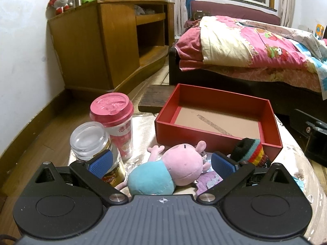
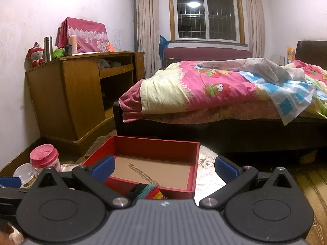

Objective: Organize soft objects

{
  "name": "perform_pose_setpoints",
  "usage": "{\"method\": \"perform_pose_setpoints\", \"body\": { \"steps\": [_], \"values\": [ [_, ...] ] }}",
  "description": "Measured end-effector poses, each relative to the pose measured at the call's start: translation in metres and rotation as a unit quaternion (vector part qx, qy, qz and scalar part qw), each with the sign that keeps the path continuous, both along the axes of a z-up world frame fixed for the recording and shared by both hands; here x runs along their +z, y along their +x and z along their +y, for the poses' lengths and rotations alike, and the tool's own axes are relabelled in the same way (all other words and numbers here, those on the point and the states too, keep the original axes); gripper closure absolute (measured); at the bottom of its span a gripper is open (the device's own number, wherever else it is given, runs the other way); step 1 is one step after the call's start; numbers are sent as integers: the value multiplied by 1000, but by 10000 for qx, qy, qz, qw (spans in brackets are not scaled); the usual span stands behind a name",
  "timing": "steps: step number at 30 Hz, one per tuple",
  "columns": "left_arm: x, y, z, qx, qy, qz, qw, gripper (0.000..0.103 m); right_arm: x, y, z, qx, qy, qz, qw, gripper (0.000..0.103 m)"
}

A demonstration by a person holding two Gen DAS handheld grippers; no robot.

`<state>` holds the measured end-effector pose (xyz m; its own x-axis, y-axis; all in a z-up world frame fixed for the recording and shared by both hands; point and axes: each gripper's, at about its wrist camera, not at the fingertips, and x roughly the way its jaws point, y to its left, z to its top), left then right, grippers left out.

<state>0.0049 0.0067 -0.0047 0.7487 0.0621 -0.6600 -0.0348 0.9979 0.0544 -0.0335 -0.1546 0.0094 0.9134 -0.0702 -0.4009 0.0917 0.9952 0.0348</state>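
Pink-and-turquoise plush pig (image 1: 169, 171), rainbow-striped black sock (image 1: 252, 153), red box (image 1: 216, 134) — tan floor inside — pink-lidded cup (image 1: 114, 110).

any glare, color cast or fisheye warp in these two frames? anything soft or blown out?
Left wrist view: neutral indoor light, dark vignette corners, cabinet edges bowed; pig plush sharp, clear jar lid has mild sheen. Right wrist view: pinkish cast on the walls, lamp reflection blown out in the window, red box sharp, bed slightly soft.
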Motion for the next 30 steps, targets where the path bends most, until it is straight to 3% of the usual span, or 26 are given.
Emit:
{"method": "perform_pose_setpoints", "body": {
  "steps": [30],
  "values": [
    [2, -1, 3, 168, 2, -20, 9999, 5, -1, -1, 1, 55, -16, 25, 10000, 19]
  ]
}}
